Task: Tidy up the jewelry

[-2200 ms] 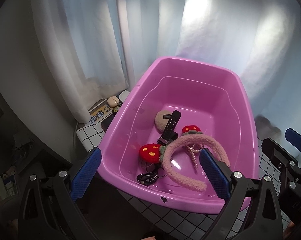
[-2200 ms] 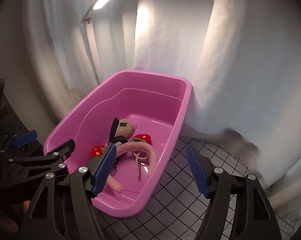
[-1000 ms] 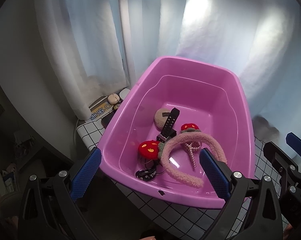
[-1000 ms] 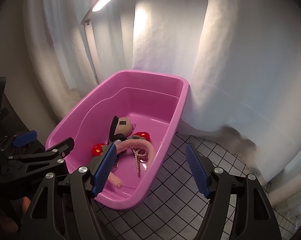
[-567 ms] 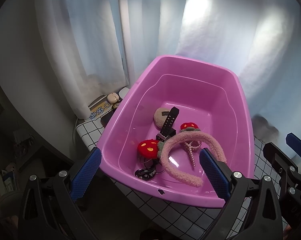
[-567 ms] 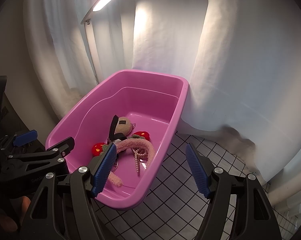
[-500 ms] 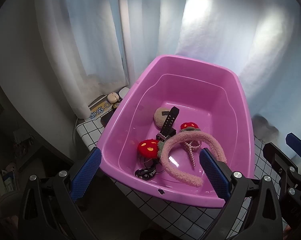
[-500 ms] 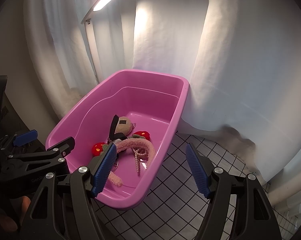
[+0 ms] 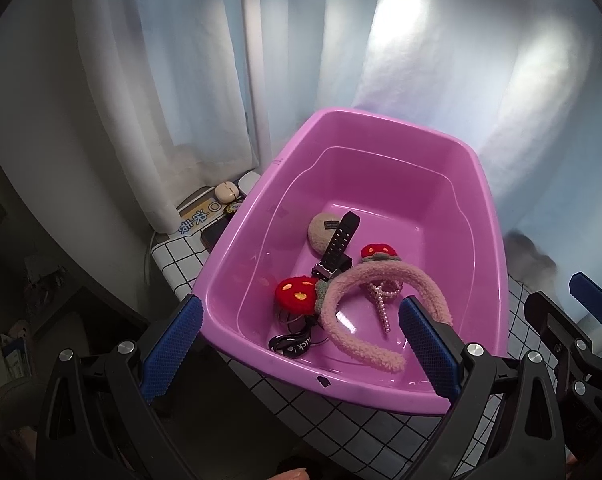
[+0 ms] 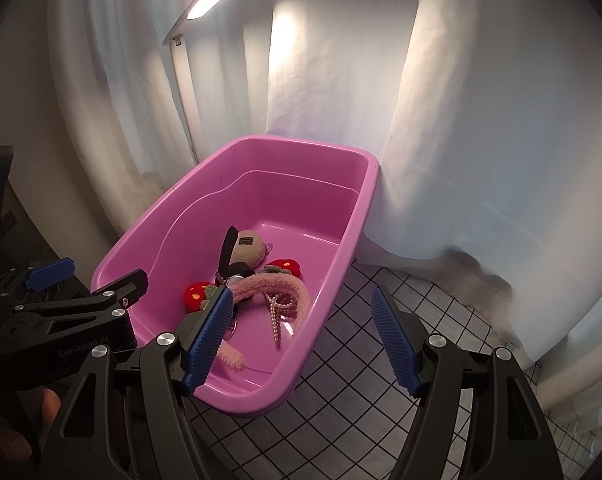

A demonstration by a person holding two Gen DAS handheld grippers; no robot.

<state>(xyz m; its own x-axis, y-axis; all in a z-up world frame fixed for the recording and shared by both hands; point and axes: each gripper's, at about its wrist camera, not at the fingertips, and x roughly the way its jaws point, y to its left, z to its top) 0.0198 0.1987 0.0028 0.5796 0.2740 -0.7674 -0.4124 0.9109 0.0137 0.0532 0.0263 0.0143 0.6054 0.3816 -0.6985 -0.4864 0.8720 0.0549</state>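
Fuzzy pink headband (image 9: pixel 365 316) lies curved in the purple tub (image 9: pixel 489 216).

The tub (image 9: pixel 489 216) ahead of the fingers is pink-purple. Inside it lie a fuzzy pink headband (image 9: pixel 381 280), red mushrooms (image 9: pixel 297 294) with yellow spots, a black strap (image 9: pixel 339 242), a beige pouch (image 9: pixel 321 232) and white pearls (image 9: pixel 383 304). The finger pads (image 9: pixel 173 344) are ribbed blue. The tabletop (image 10: pixel 361 380) beneath them is white with a black grid. The curtains (image 10: pixel 481 120) are white.
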